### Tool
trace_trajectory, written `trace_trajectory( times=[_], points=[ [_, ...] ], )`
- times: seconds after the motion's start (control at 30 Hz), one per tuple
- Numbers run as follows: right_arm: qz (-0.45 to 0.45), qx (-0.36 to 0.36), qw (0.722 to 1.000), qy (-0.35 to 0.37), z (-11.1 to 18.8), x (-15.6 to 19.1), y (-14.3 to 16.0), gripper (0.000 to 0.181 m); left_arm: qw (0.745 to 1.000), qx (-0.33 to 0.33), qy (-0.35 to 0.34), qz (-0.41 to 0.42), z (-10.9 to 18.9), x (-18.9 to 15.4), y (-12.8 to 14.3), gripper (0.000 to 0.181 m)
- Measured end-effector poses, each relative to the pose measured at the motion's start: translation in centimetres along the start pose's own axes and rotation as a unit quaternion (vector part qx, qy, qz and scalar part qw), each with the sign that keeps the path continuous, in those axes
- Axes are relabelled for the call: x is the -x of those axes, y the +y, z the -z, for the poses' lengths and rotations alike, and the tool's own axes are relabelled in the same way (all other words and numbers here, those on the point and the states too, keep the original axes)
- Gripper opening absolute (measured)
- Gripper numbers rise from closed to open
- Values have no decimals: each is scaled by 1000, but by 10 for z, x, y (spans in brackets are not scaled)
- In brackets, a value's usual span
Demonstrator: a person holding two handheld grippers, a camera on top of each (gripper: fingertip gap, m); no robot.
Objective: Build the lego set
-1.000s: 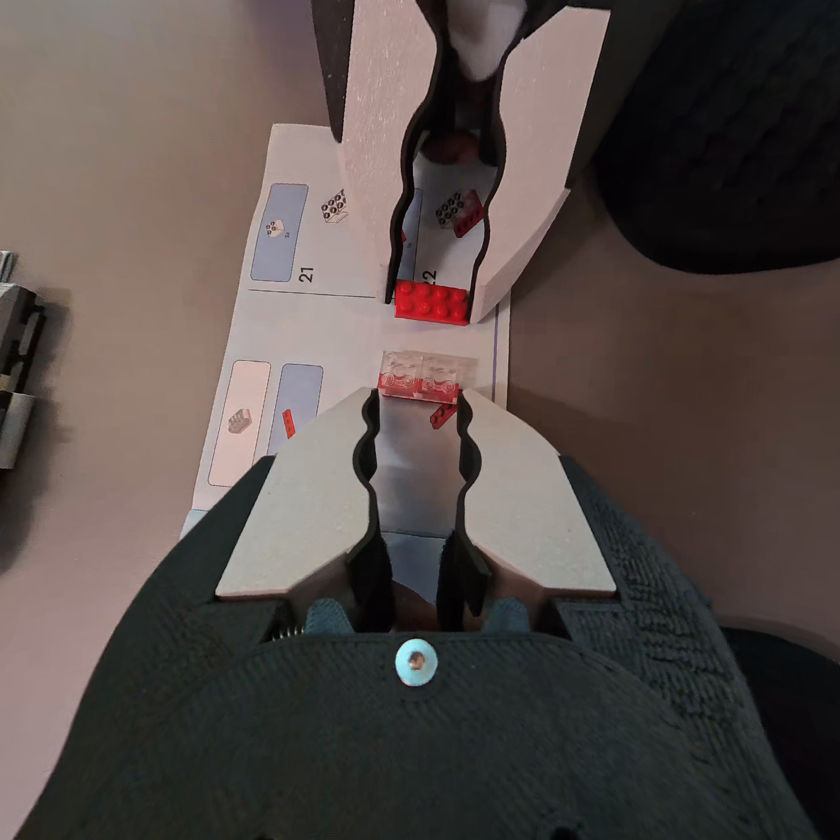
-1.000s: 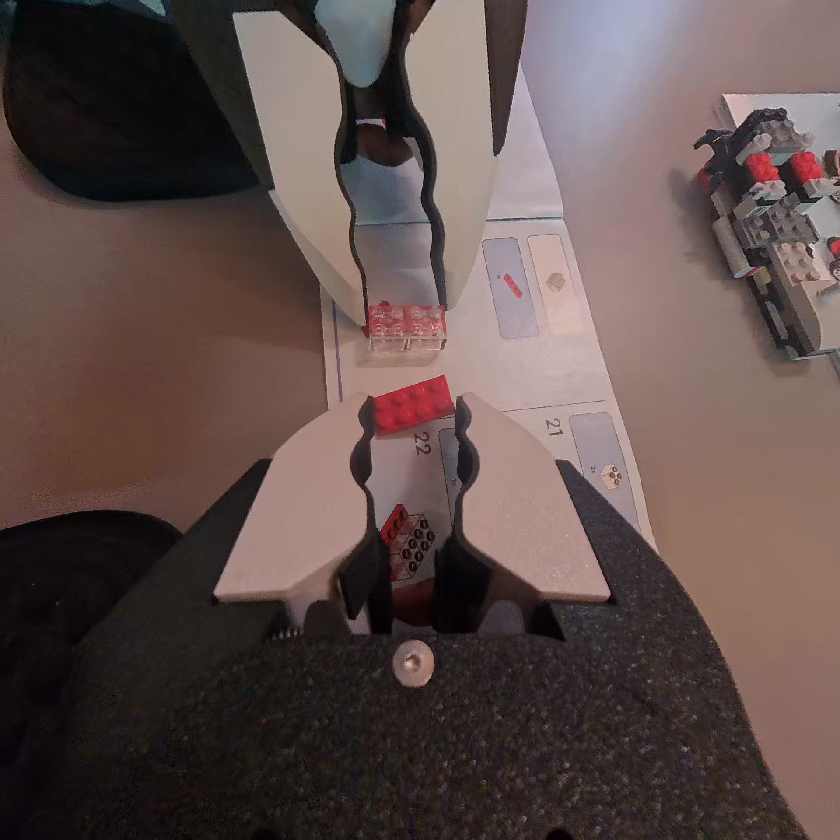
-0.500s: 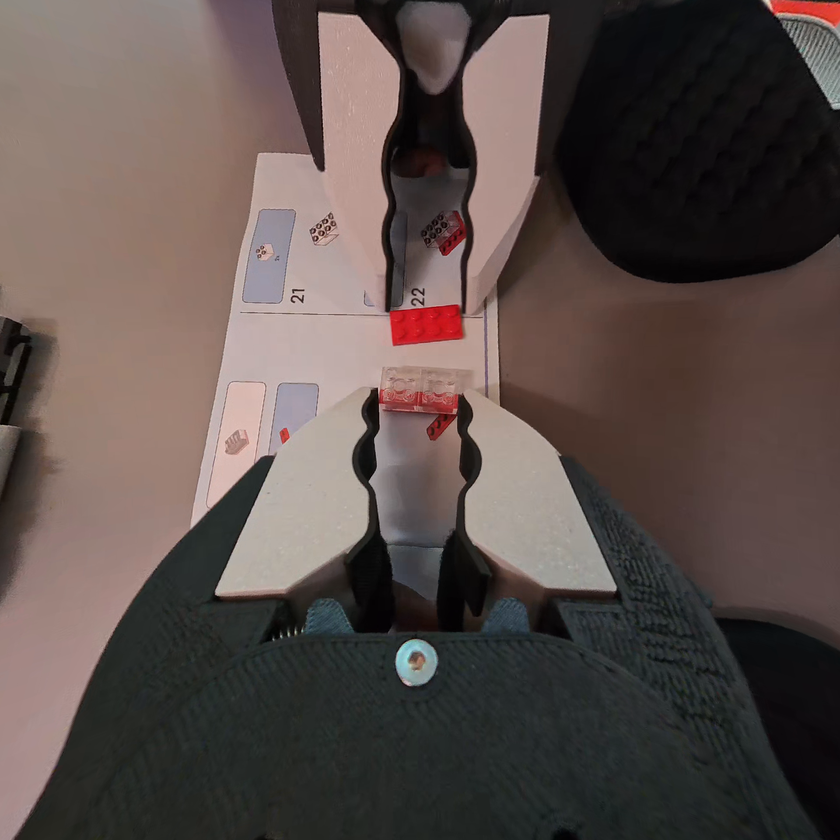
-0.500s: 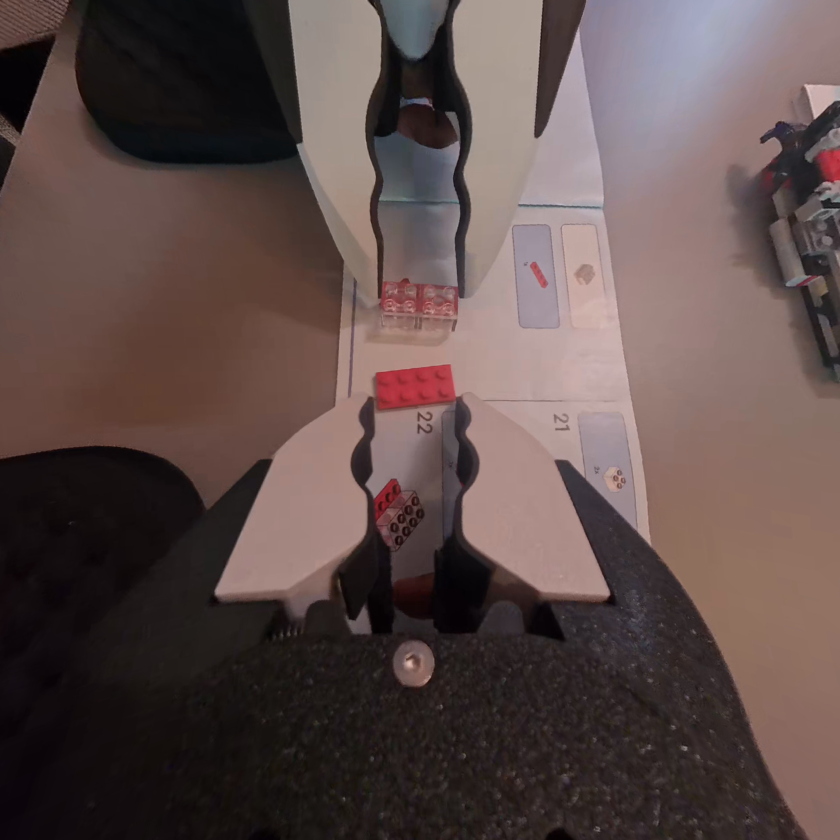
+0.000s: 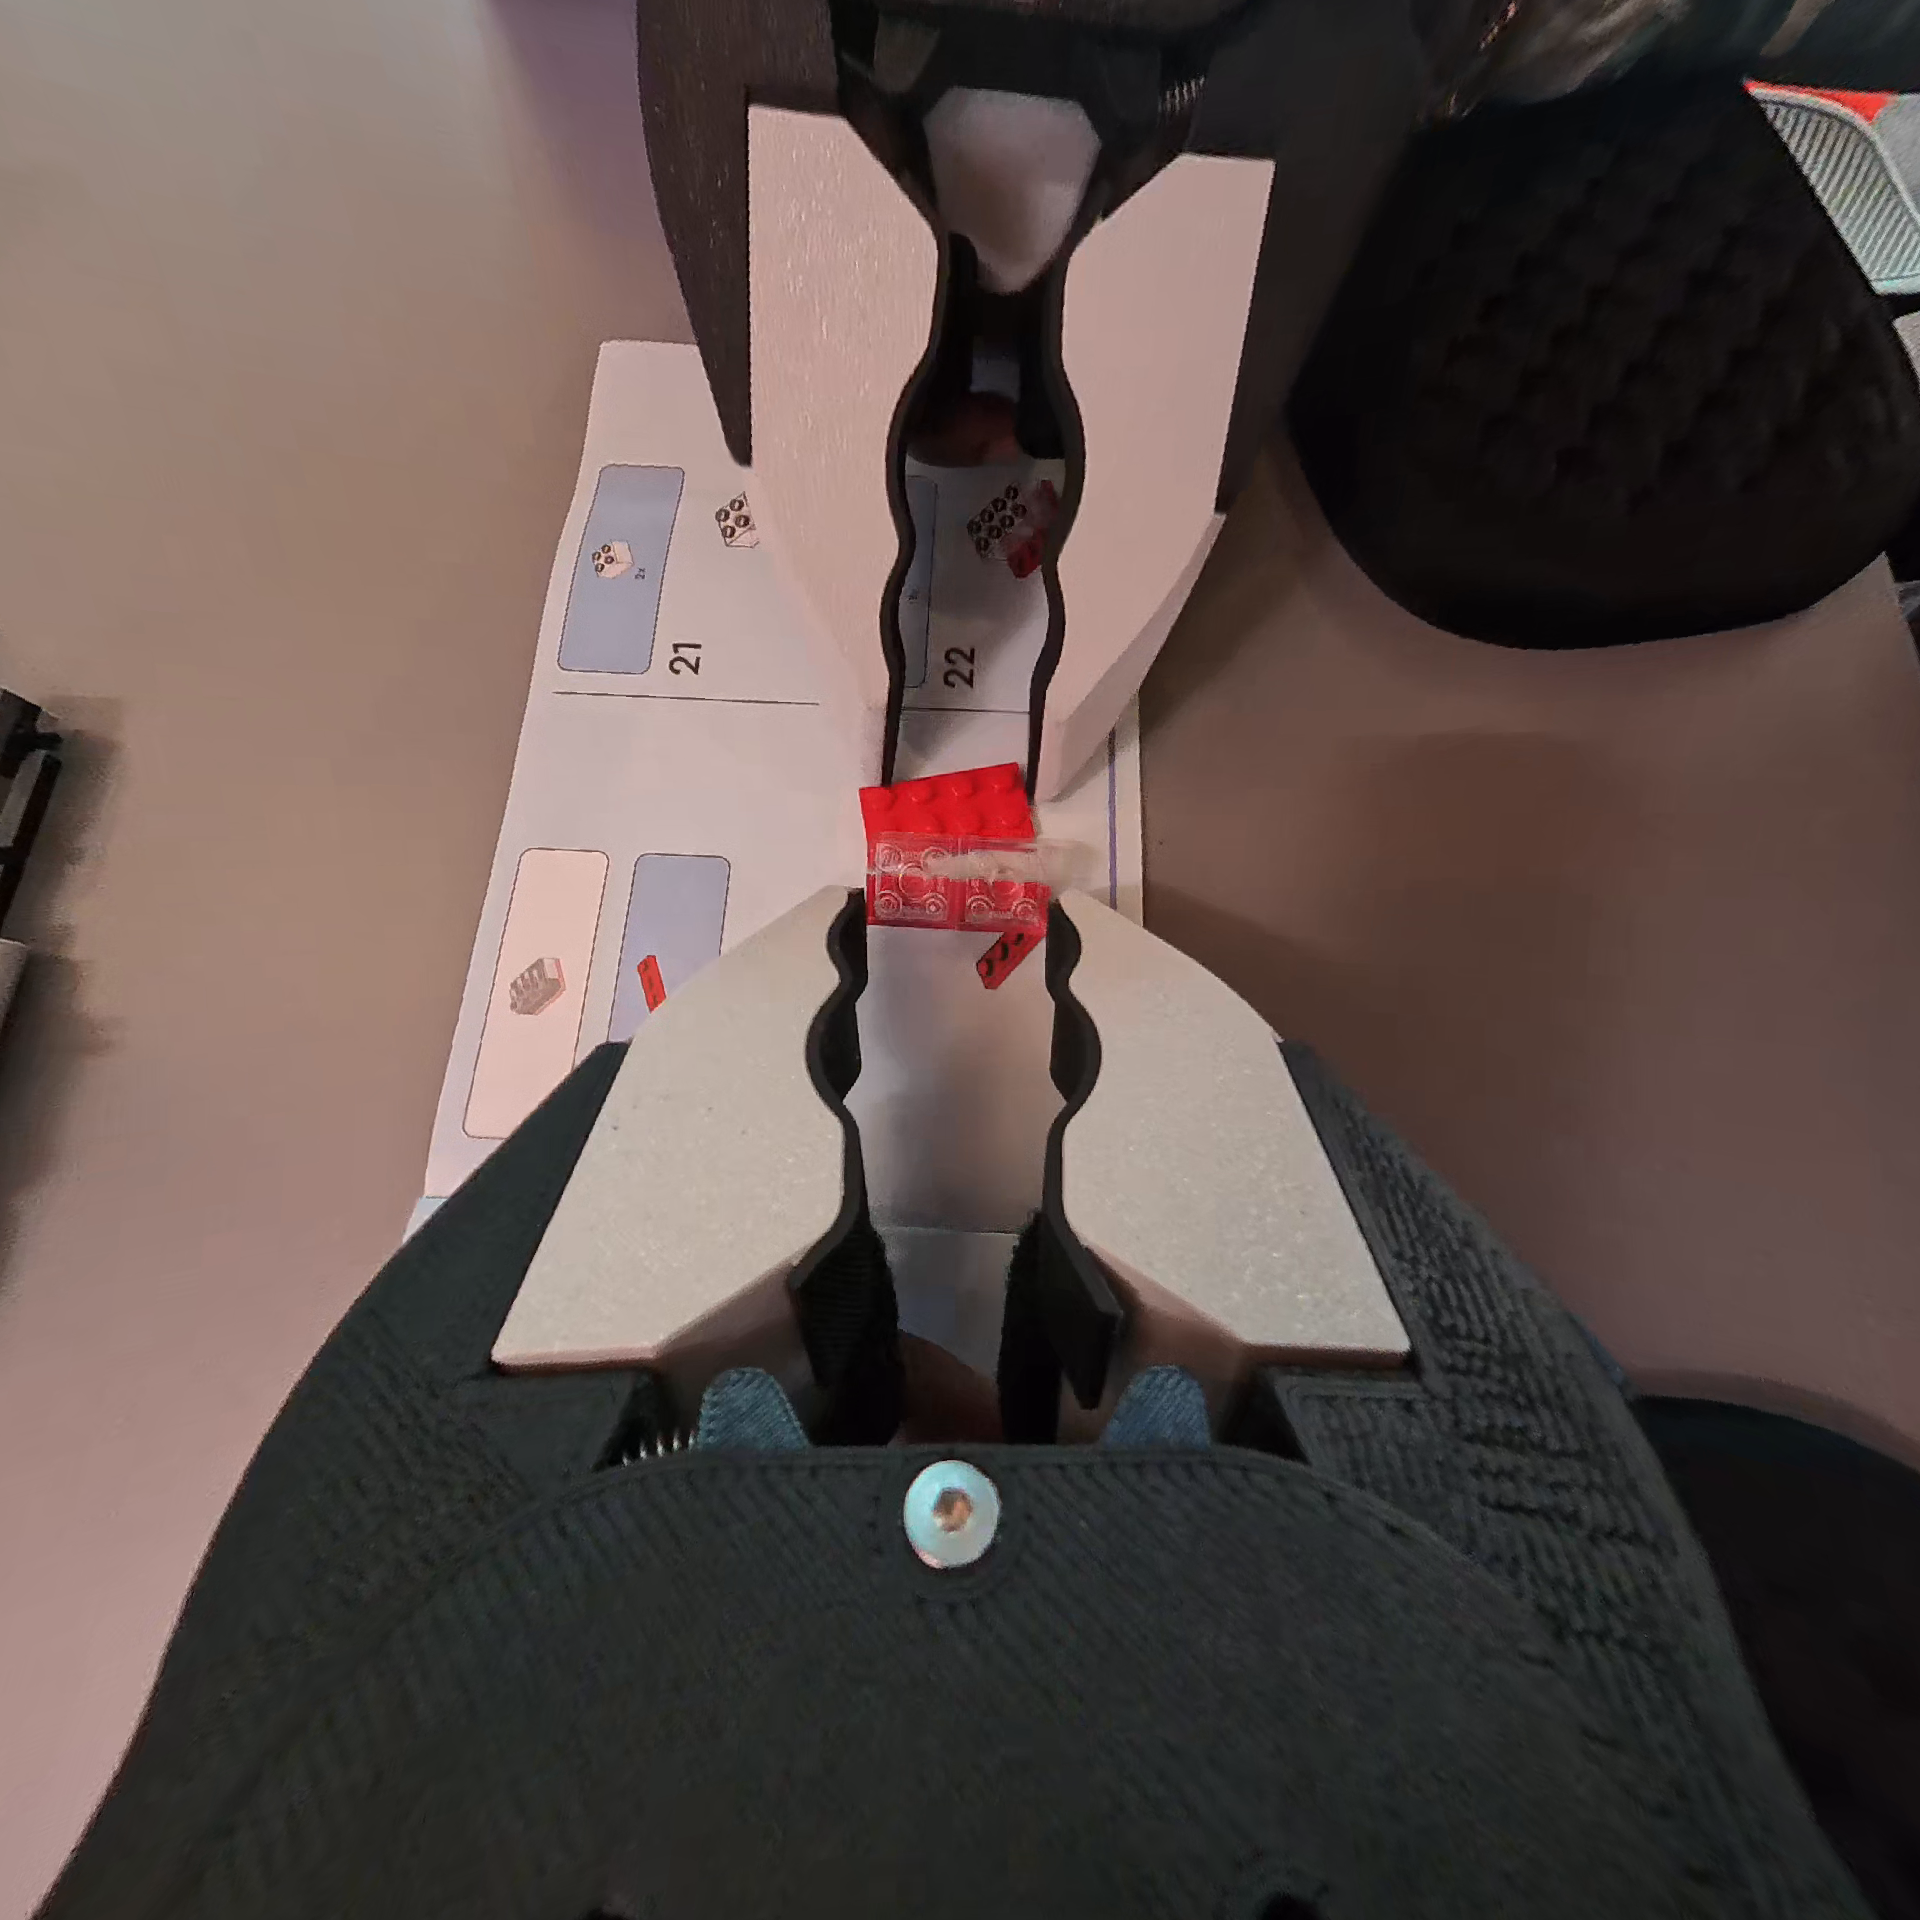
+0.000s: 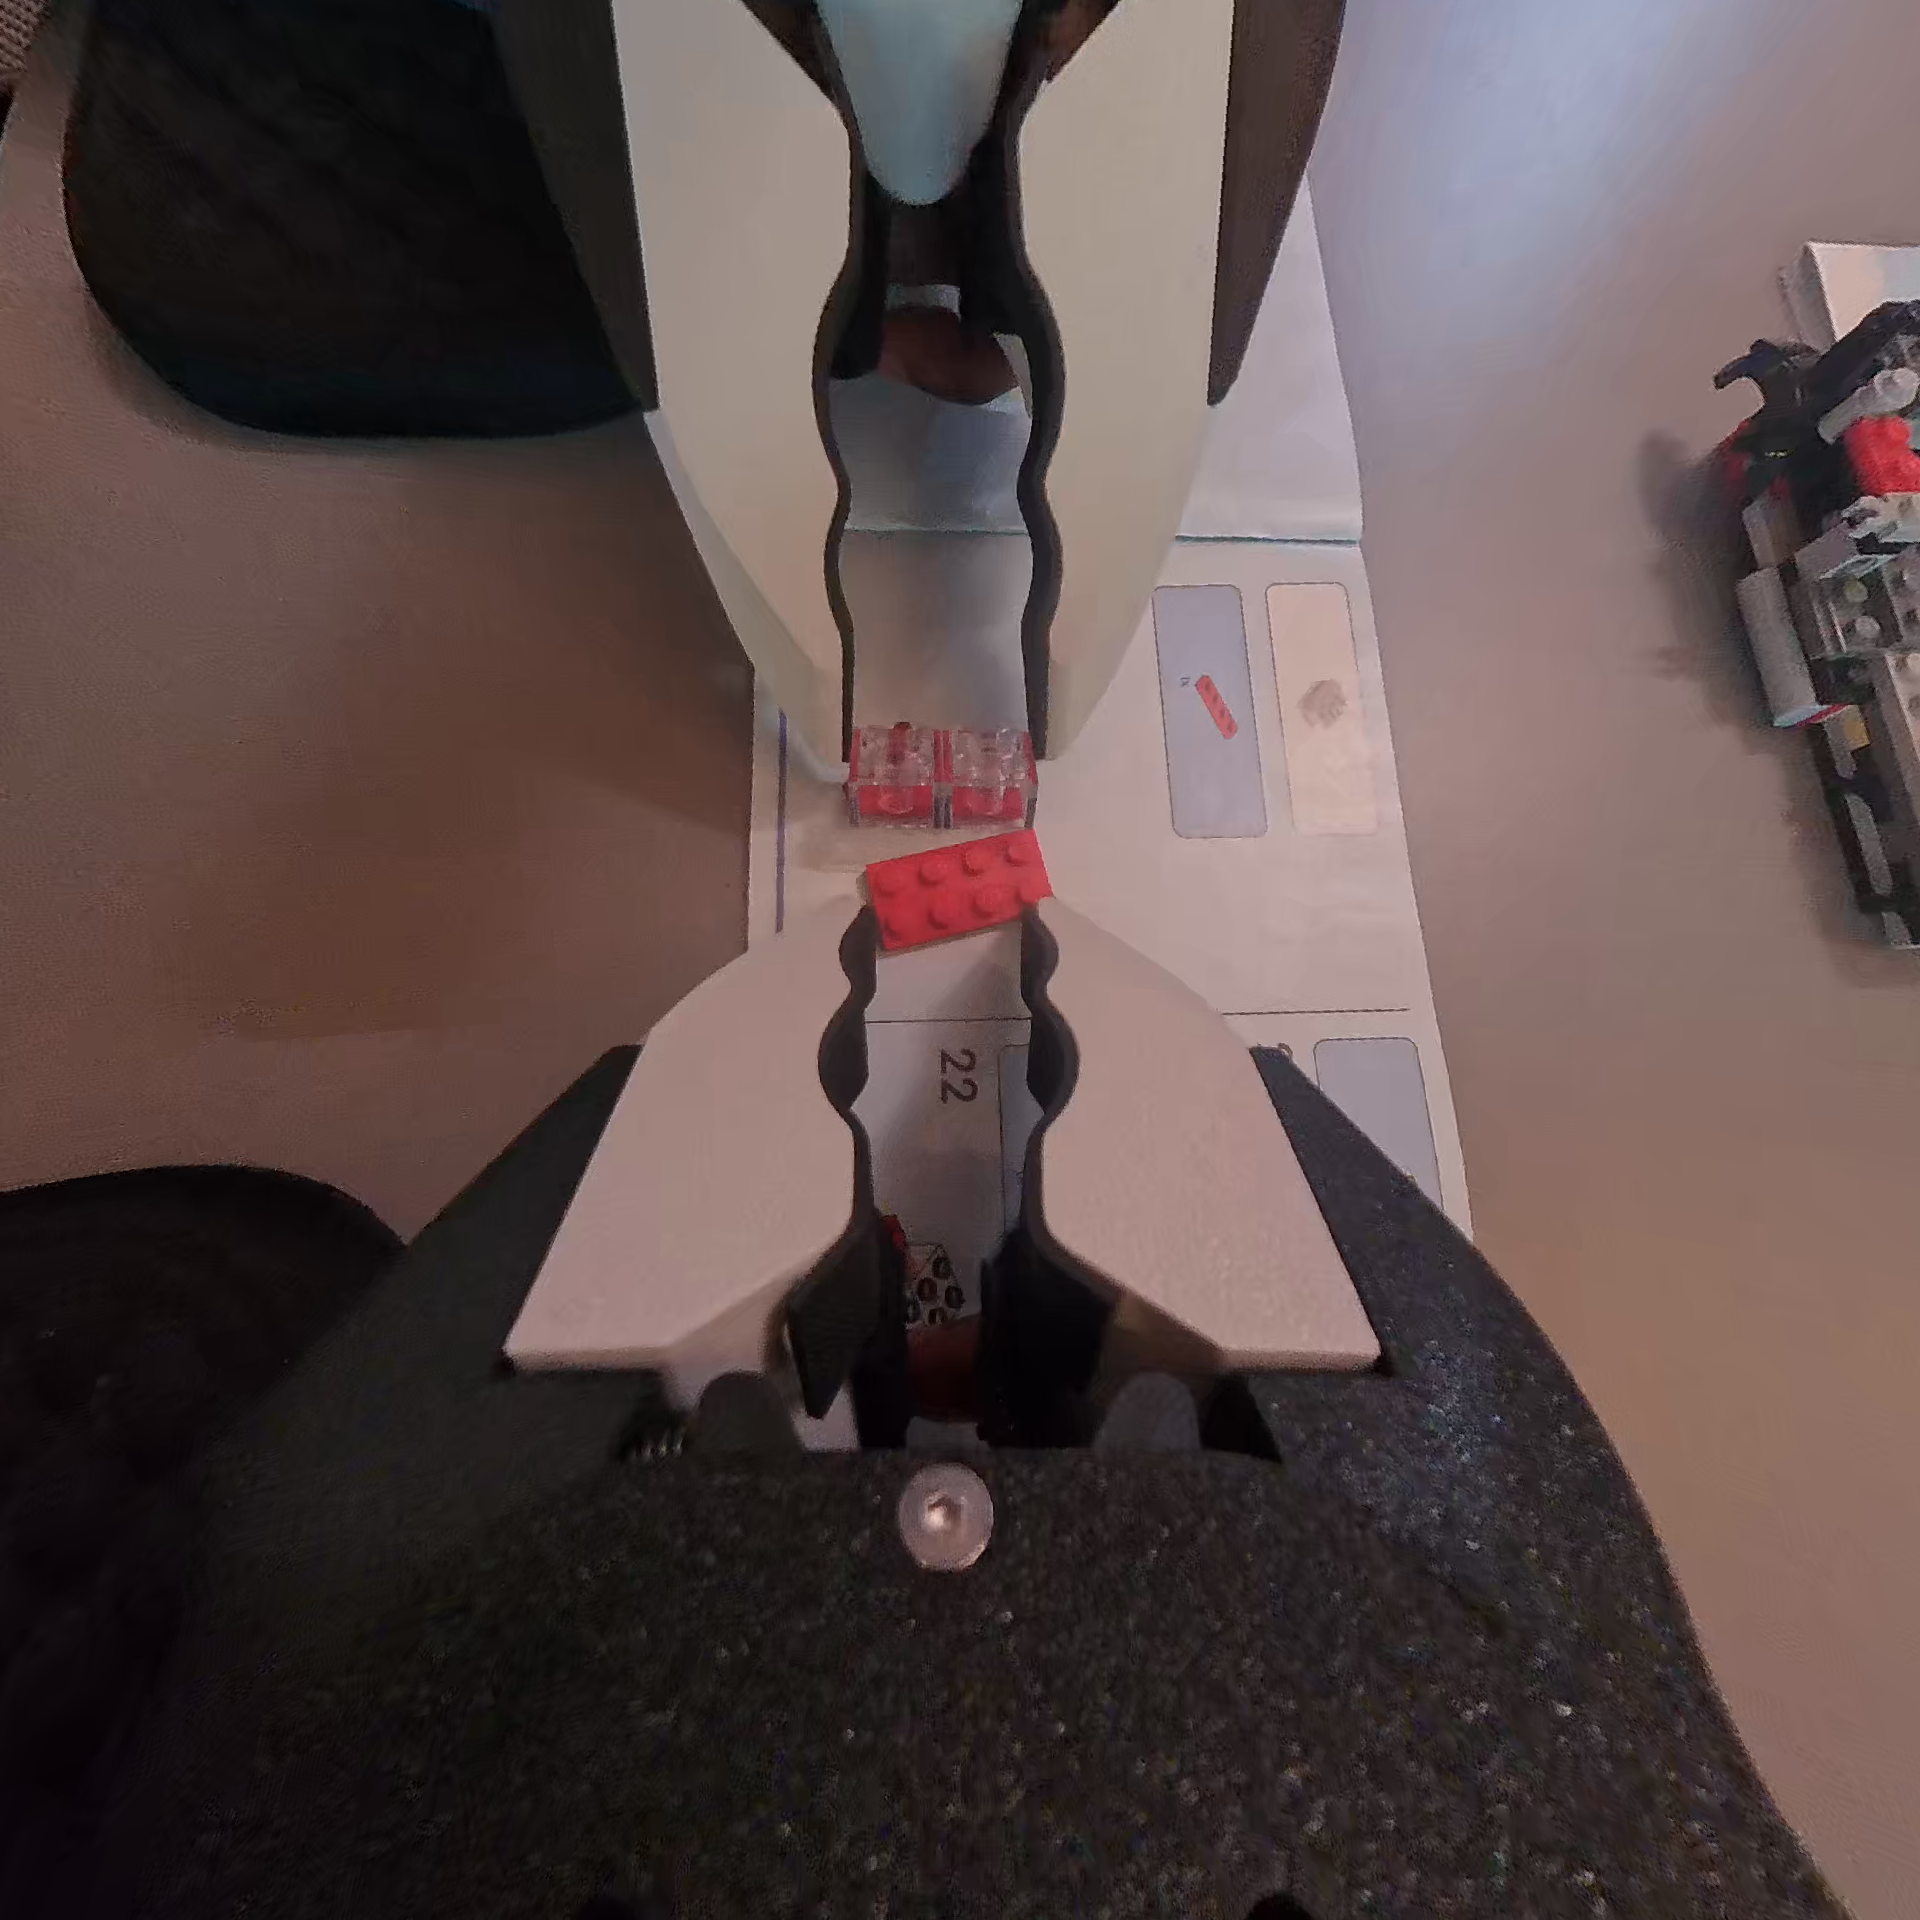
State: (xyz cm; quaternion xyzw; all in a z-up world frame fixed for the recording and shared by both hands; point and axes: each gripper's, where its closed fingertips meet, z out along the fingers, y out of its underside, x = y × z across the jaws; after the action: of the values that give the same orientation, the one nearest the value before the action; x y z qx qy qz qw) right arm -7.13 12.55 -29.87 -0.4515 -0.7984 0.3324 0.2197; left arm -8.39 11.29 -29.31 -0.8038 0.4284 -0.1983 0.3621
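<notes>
My left gripper [image 5: 956,923] is shut on a pair of clear bricks [image 5: 951,883] with red showing through them, held at its fingertips over the instruction booklet [image 5: 675,790]. My right gripper [image 6: 948,932] is shut on a flat red plate [image 6: 961,883], slightly tilted. The grippers face each other tip to tip. In the left wrist view the right gripper [image 5: 961,764] comes from the top and the red plate [image 5: 940,800] sits right against the clear bricks. In the right wrist view the left gripper [image 6: 940,727] holds the clear bricks [image 6: 940,774] just beyond the plate.
The booklet [image 6: 1247,914] lies open on the brown table. A partly built grey, black and red model [image 6: 1849,644] stands at the right; its edge shows at the far left of the left wrist view [image 5: 16,810]. A black mesh chair seat [image 5: 1600,395] is close by. The grippers are tip to tip, or close to it.
The two grippers have closed the gap between them. The red plate has moved up to the clear bricks and now tilts a little.
</notes>
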Motion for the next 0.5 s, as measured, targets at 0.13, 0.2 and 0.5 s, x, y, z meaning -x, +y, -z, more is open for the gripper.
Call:
trace_trajectory(
  times=[0.13,0.2,0.5],
  points=[
    [-12,1,1000,5,3,0,0,27,1000,7,-4,9,-2,0,-2,33],
    [-16,6,1000,7,6,1,2,26,1000,9,-8,13,-2,0,-2,33],
    [-25,15,1000,-2,2,9,2,14,999,34,-19,25,-4,2,-3,33]
  ],
)
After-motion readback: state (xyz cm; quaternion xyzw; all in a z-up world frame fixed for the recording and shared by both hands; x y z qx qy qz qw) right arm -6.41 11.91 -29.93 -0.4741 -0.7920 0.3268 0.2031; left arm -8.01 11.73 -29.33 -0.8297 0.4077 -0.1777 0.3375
